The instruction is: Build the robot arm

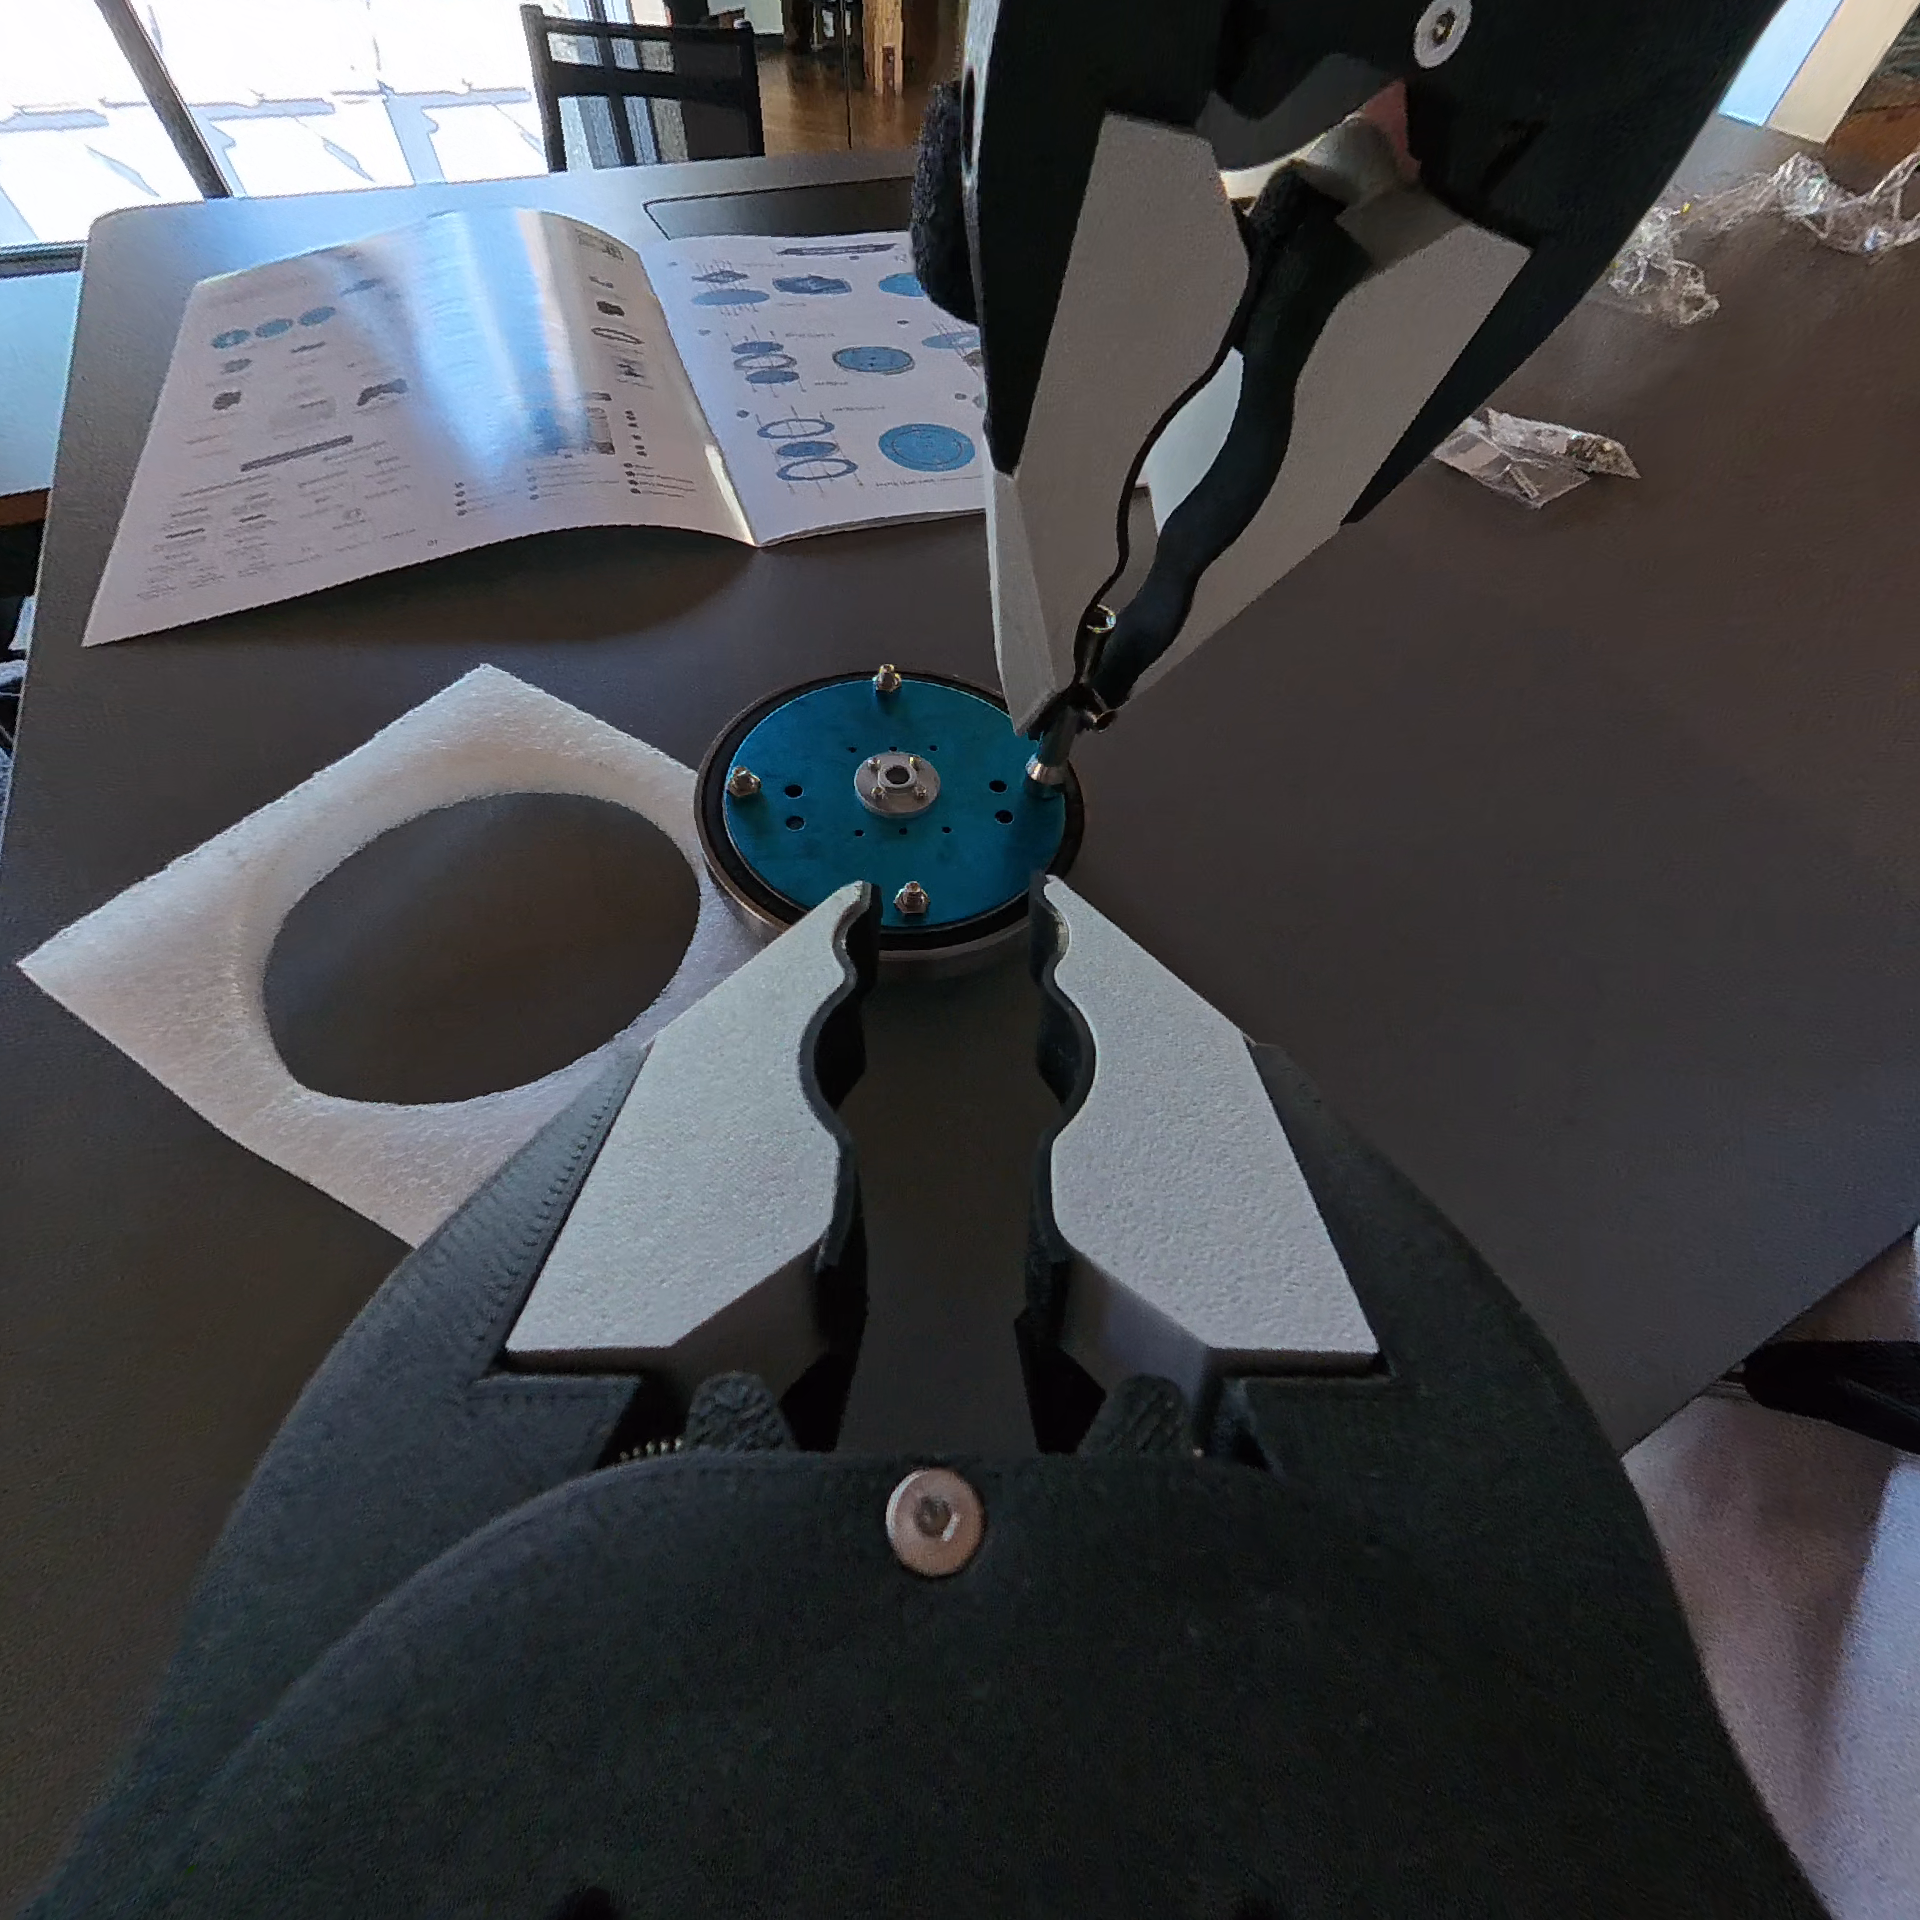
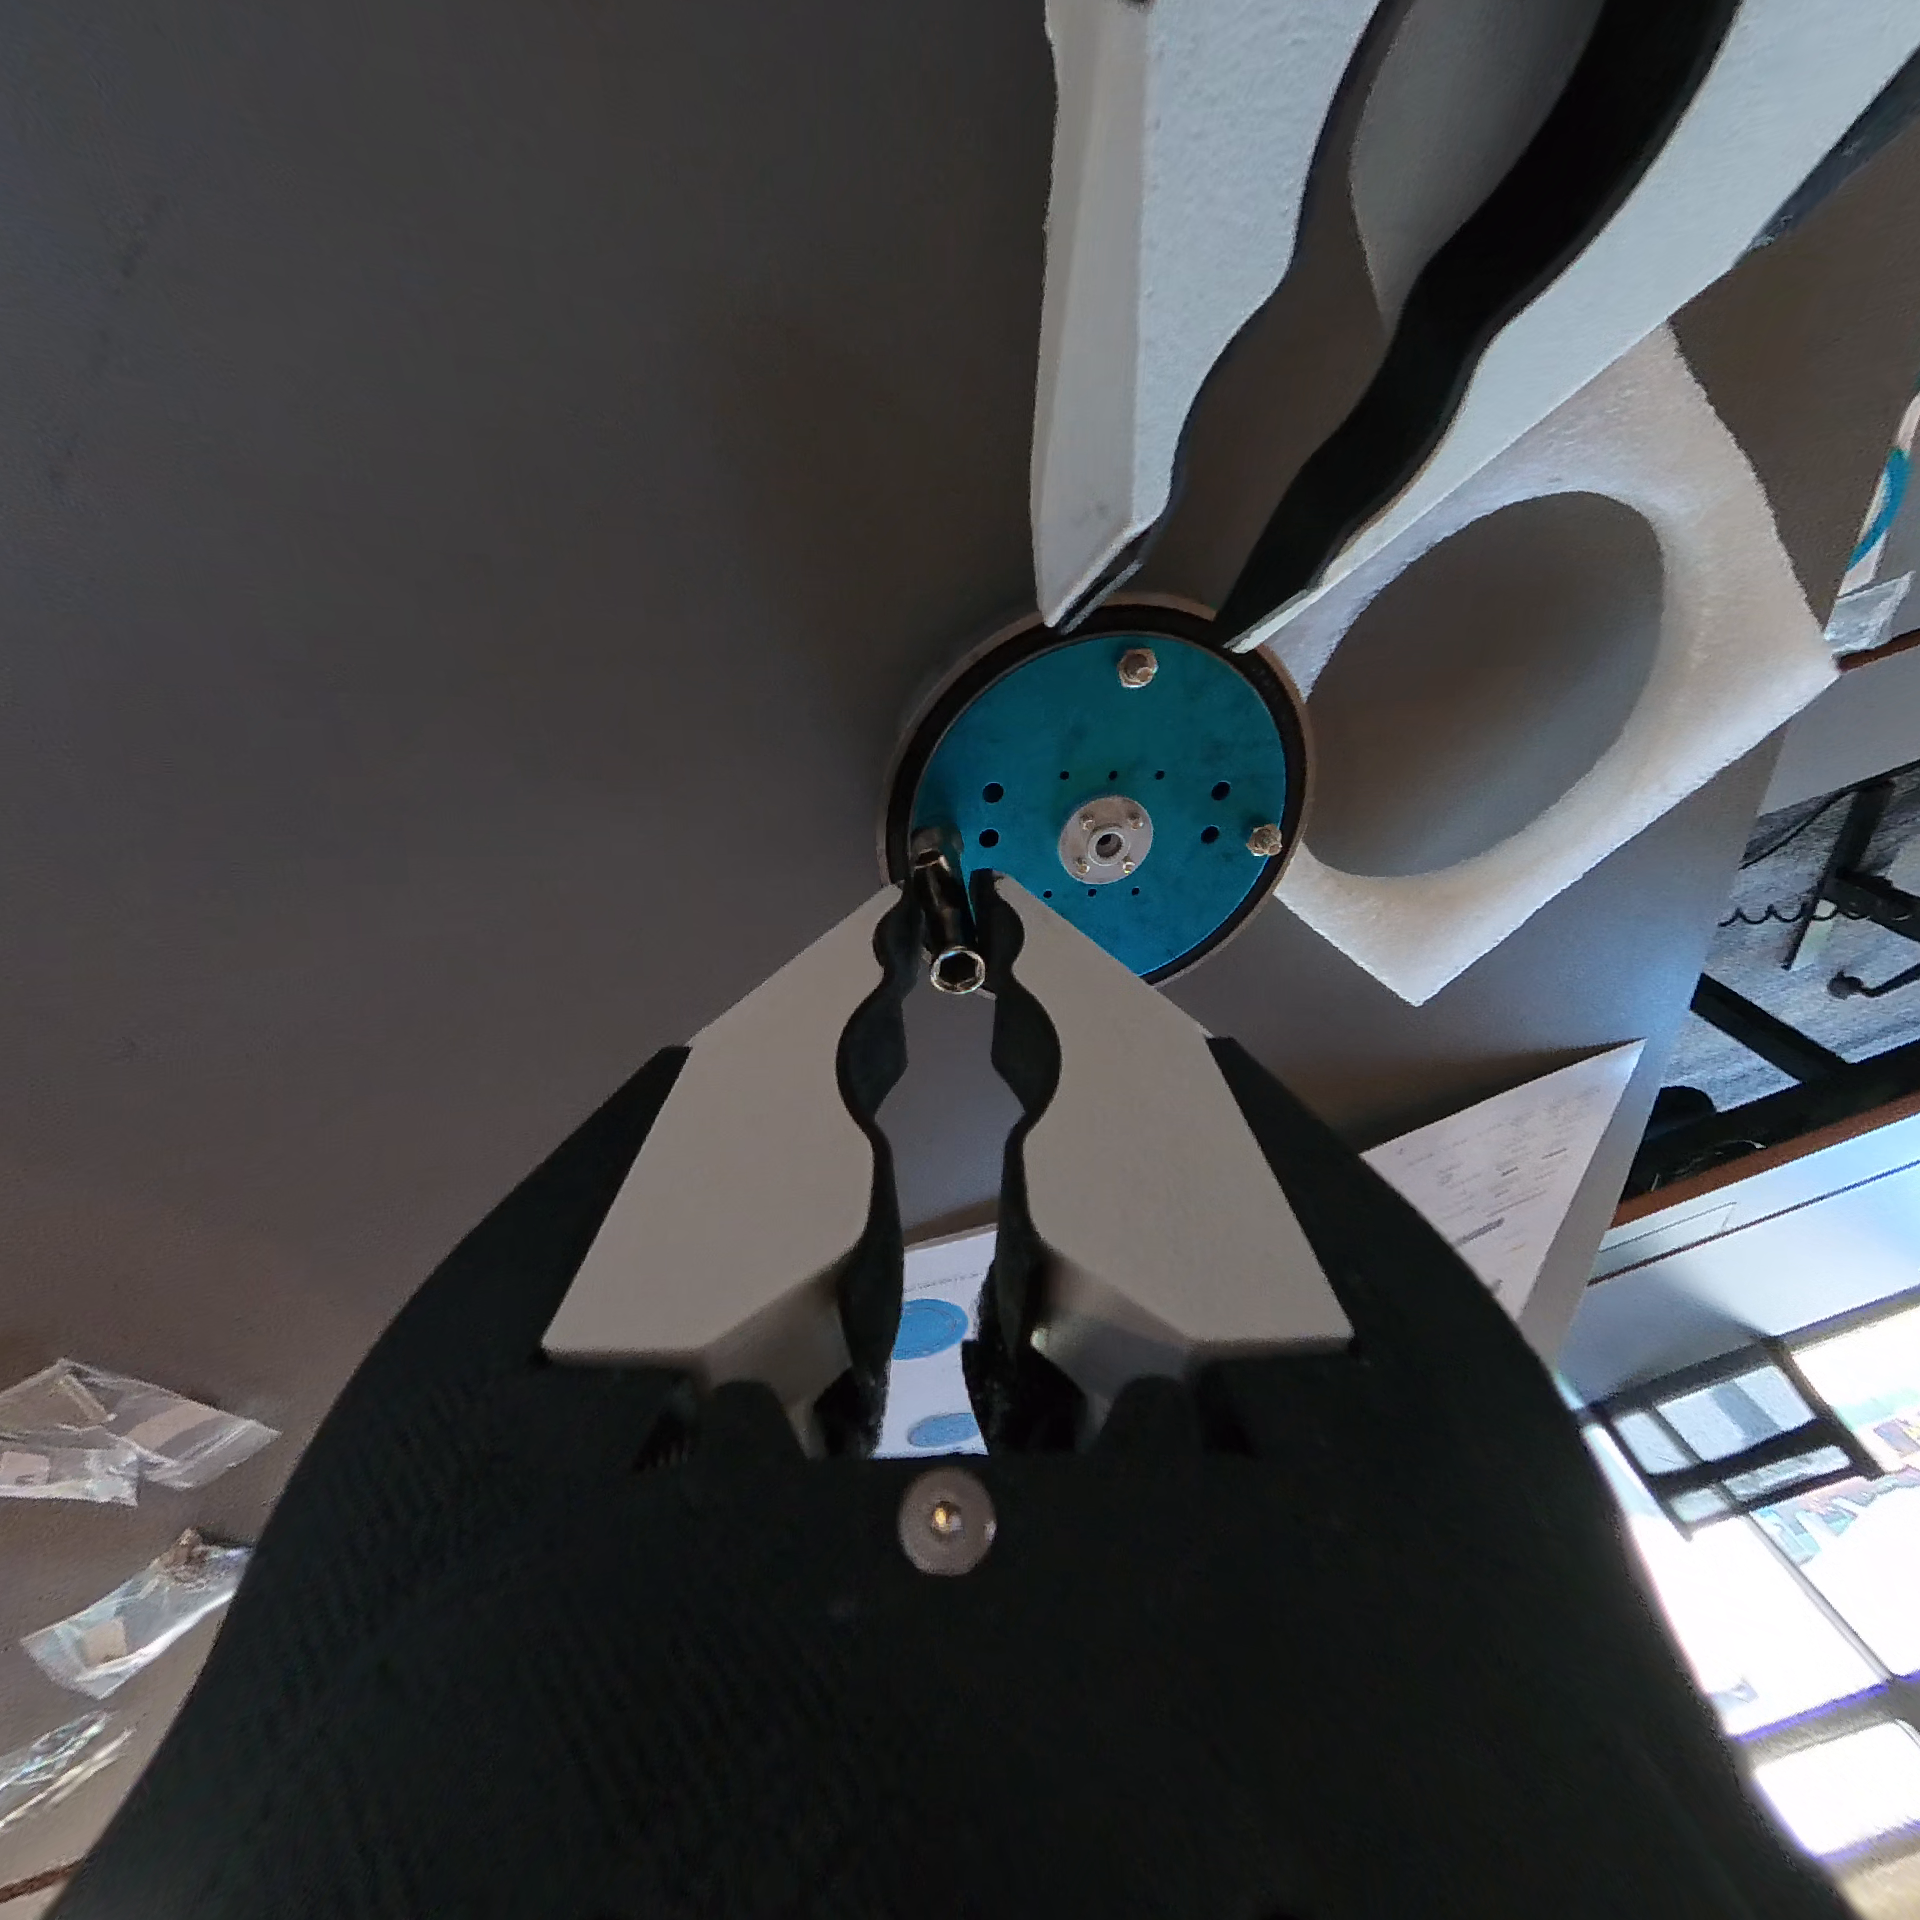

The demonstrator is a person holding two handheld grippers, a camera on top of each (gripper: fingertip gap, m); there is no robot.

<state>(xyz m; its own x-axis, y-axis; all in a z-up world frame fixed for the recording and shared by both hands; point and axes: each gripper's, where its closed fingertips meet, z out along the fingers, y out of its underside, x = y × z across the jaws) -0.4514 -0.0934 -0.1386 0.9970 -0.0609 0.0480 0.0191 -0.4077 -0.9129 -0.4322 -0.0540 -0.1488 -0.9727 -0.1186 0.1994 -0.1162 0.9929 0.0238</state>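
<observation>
A blue round plate [image 1: 935, 831] with a silver hub and nuts on studs sits on a metal and black ring on the dark table [image 1: 1455, 831]. My left gripper [image 1: 951, 904] is open, its fingertips against the plate's near rim on either side of one nut [image 1: 911, 896]. My right gripper [image 2: 951, 894] comes down from above and is shut on a small silver socket tool [image 2: 940, 925]. The tool's lower end sits on a stud at the plate's edge [image 1: 1047, 769]. The plate [image 2: 1122, 790] and the left gripper [image 2: 1153, 623] also show in the right wrist view.
A white foam sheet with a round cutout [image 1: 187, 997] lies left of the plate, touching it. An open booklet [image 1: 416, 416] lies behind. Small plastic bags [image 1: 1527, 457] and crumpled wrap [image 1: 1787, 208] lie at the right. A chair [image 1: 644, 94] stands beyond the table. Tip to tip, the grippers are about 5 cm apart.
</observation>
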